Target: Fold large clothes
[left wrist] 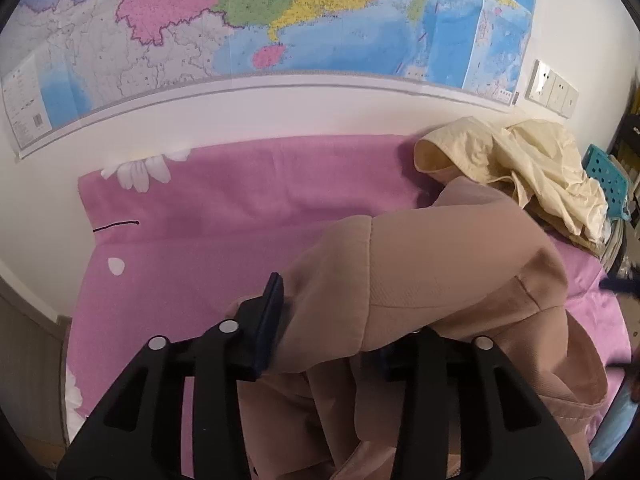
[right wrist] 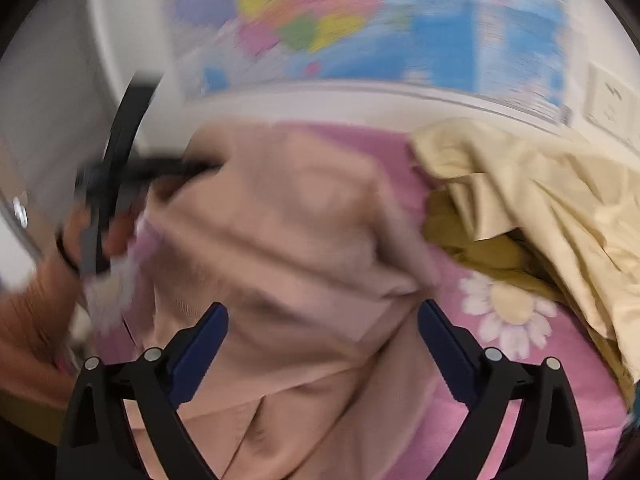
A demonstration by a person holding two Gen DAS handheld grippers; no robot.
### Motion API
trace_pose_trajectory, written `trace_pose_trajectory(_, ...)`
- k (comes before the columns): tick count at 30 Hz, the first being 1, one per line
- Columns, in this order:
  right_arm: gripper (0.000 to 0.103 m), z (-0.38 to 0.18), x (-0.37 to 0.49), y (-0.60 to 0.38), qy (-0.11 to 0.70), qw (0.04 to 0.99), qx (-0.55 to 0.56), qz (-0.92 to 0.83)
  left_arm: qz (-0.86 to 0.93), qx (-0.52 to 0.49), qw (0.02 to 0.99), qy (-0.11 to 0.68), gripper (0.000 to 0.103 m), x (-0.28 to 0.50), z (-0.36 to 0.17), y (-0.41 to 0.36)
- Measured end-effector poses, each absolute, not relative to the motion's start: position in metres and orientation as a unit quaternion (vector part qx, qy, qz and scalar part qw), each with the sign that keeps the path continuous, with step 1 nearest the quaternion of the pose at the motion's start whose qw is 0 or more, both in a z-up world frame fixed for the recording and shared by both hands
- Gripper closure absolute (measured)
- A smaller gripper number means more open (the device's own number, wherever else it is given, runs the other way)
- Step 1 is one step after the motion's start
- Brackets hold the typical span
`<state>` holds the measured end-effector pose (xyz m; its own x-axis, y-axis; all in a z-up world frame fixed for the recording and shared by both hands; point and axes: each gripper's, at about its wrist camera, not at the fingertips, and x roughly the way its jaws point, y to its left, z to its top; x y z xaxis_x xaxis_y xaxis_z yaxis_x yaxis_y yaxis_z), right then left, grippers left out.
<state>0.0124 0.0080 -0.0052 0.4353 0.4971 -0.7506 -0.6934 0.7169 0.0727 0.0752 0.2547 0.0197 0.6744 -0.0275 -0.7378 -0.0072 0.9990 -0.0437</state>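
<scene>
you are early in the fold: the tan garment (left wrist: pixel 420 280) lies in a rumpled heap on the pink blanket (left wrist: pixel 224 192), near the middle, one layer thrown over another, nothing squared up yet. most of the work is left. your left gripper (left wrist: pixel 320 344) has cloth between its partly parted jaws; you cannot tell from here whether the pads press it. your right gripper (right wrist: pixel 322 344) stands wide open above the cloth, gripping nothing. the fabric looks thick, soft and matte, with a stitched seam. a cream garment (left wrist: pixel 532 168) waits unfolded at the far right.
</scene>
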Motion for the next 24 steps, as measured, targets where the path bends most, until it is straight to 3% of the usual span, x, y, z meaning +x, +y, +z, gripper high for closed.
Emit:
trace_pose_trajectory(3,0.011,-0.021,0.001,0.042,0.346,0.857,-0.227,0.307,-0.006,-0.019,0.914,0.406,0.064,0.078,0.016,0.258)
trace_pose_trajectory(4,0.023,-0.023,0.008,0.050,0.341,0.858,-0.246,0.296,-0.006,-0.020,0.913,0.408,0.064,0.078,0.016,0.259)
trace_pose_trajectory(5,0.036,-0.028,0.018,0.058,0.349,0.850,-0.267,0.292,-0.007,-0.018,0.912,0.410,0.064,0.080,0.016,0.259)
trace_pose_trajectory(6,0.080,-0.029,0.030,0.065,0.362,0.840,-0.271,0.299,-0.003,-0.016,0.912,0.410,0.065,0.081,0.017,0.260)
trace_pose_trajectory(7,0.098,-0.026,0.041,0.064,0.371,0.836,-0.264,0.305,-0.001,-0.018,0.912,0.409,0.070,0.086,0.018,0.263)
trace_pose_trajectory(8,0.098,-0.016,0.058,0.066,0.377,0.838,-0.248,0.306,0.002,-0.021,0.912,0.410,0.076,0.089,0.020,0.265)
trace_pose_trajectory(11,0.098,0.041,0.117,0.060,0.347,0.876,-0.180,0.283,0.015,-0.046,0.913,0.405,0.079,0.108,0.031,0.281)
trace_pose_trajectory(14,0.096,0.076,0.180,0.069,0.364,0.883,-0.118,0.273,0.010,-0.081,0.909,0.408,0.065,0.128,0.040,0.293)
trace_pose_trajectory(15,0.087,0.079,0.203,0.070,0.386,0.878,-0.087,0.271,0.026,-0.087,0.909,0.407,0.060,0.136,0.042,0.297)
trace_pose_trajectory(16,0.059,0.079,0.225,0.070,0.394,0.882,-0.070,0.248,0.030,-0.095,0.906,0.411,0.041,0.143,0.041,0.300)
trace_pose_trajectory(17,0.041,0.073,0.243,0.073,0.398,0.891,-0.075,0.204,0.027,-0.102,0.902,0.419,0.025,0.151,0.037,0.302)
trace_pose_trajectory(18,0.016,0.061,0.257,0.078,0.422,0.882,-0.099,0.183,0.031,-0.102,0.899,0.424,0.025,0.157,0.034,0.304)
trace_pose_trajectory(21,0.020,0.043,0.256,0.072,0.455,0.864,-0.108,0.186,0.056,-0.093,0.888,0.447,0.026,0.164,0.014,0.316)
trace_pose_trajectory(24,0.010,0.050,0.210,0.041,0.441,0.864,-0.086,0.227,0.042,-0.108,0.881,0.459,0.025,0.148,0.000,0.330)
